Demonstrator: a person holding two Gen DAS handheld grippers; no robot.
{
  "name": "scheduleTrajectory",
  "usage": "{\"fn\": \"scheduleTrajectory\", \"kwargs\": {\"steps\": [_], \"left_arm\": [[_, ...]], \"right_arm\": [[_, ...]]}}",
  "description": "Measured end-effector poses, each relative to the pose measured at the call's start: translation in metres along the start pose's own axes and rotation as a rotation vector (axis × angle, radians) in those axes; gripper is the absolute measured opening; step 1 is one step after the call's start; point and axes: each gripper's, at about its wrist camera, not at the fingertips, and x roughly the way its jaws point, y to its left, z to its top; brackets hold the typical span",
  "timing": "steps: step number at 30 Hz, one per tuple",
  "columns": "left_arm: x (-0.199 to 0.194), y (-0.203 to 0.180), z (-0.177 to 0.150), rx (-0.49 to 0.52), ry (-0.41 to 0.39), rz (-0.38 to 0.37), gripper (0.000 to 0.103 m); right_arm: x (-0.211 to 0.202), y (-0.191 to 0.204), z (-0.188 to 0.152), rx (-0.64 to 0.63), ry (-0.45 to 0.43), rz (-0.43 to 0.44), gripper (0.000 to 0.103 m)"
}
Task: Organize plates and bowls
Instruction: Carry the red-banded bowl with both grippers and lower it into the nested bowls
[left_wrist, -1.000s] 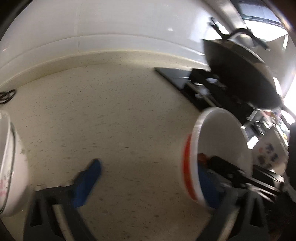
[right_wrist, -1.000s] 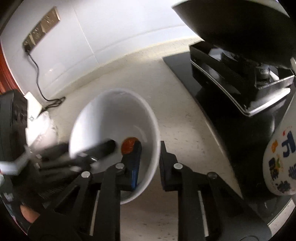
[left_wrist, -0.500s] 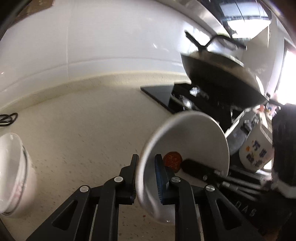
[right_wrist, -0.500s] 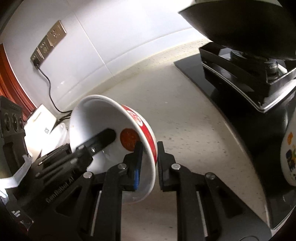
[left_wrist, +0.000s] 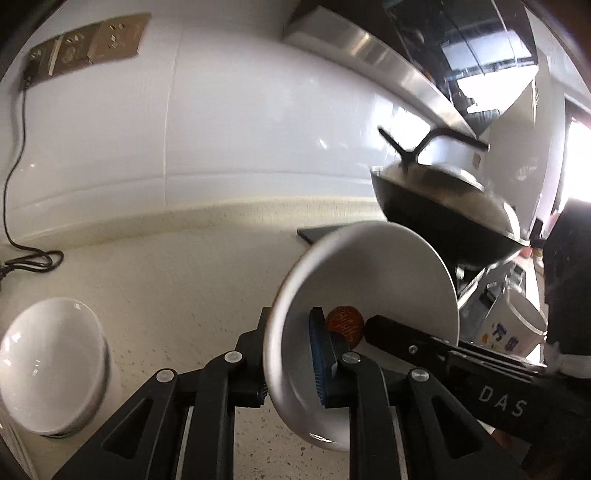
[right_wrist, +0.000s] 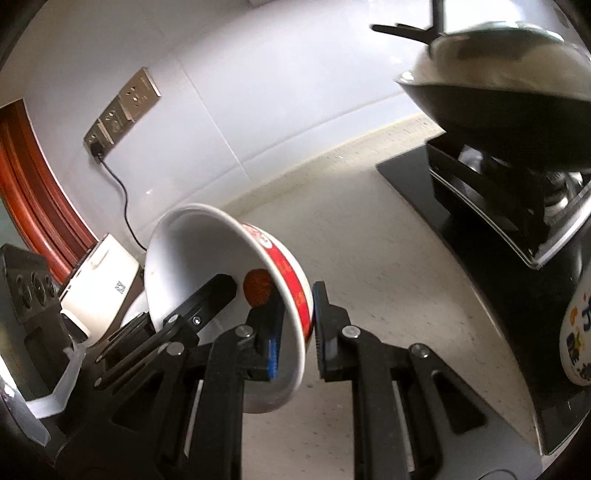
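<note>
Bowl (left_wrist: 369, 280) tipped on edge (mouth sideways), rim clamped by left gripper (left_wrist: 291, 354) and right gripper (right_wrist: 295, 332); second bowl (left_wrist: 51, 365) at 9 o'clock.

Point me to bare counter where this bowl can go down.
Free: the speckled counter between the wall and the black stove, ahead of the held bowl. Crowded: left edge, with the second white bowl, white box and cable; right side, wok.

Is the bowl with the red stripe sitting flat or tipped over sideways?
Tipped. The bowl is off the counter, its opening facing sideways, rim pinched by the left gripper and right gripper.
</note>
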Motion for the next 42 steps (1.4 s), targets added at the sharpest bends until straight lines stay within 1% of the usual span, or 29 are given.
{"fn": "scheduleTrajectory", "kwargs": {"steps": [3,5,8,11,14,17,20,22,25,28,33,35,37,40,42], "left_arm": [[-0.012,0.01,0.007,-0.033,-0.032,0.011,0.019],[-0.022,0.02,0.011,-0.066,-0.053,0.013,0.021],[-0.036,0.037,0.017,-0.107,-0.086,0.058,0.022],[-0.046,0.056,0.022,-0.16,-0.106,0.106,0.023],[-0.052,0.078,0.025,-0.226,-0.096,0.135,0.024],[-0.058,0.103,0.025,-0.31,-0.064,0.164,0.024],[-0.064,0.124,0.024,-0.377,-0.033,0.2,0.025],[-0.065,0.134,0.022,-0.41,-0.012,0.226,0.027],[-0.072,0.143,0.016,-0.425,0.014,0.274,0.03],[-0.07,0.144,0.016,-0.423,0.046,0.32,0.031],[-0.067,0.15,0.008,-0.435,0.118,0.333,0.031],[-0.064,0.155,0.004,-0.443,0.135,0.34,0.031],[-0.062,0.16,0.002,-0.45,0.141,0.35,0.031],[-0.059,0.163,-0.001,-0.453,0.155,0.367,0.031],[-0.058,0.164,-0.002,-0.463,0.155,0.362,0.031]], "right_arm": [[0.004,0.018,0.01,-0.015,0.003,0.047,0.018],[0.011,0.033,0.016,-0.037,0.015,0.075,0.018],[0.025,0.054,0.021,-0.075,0.047,0.104,0.018],[0.043,0.073,0.024,-0.105,0.1,0.146,0.018],[0.06,0.091,0.022,-0.132,0.16,0.192,0.018],[0.077,0.11,0.015,-0.175,0.222,0.243,0.018],[0.088,0.121,0.008,-0.202,0.254,0.279,0.018],[0.097,0.127,0.004,-0.21,0.271,0.306,0.018],[0.108,0.13,-0.002,-0.209,0.299,0.334,0.018],[0.115,0.131,-0.01,-0.217,0.33,0.331,0.018],[0.124,0.135,-0.017,-0.238,0.346,0.321,0.018],[0.125,0.134,-0.019,-0.253,0.339,0.302,0.018],[0.127,0.135,-0.021,-0.267,0.327,0.278,0.021],[0.123,0.137,-0.019,-0.297,0.288,0.254,0.021],[0.12,0.14,-0.019,-0.332,0.253,0.231,0.021]]}}
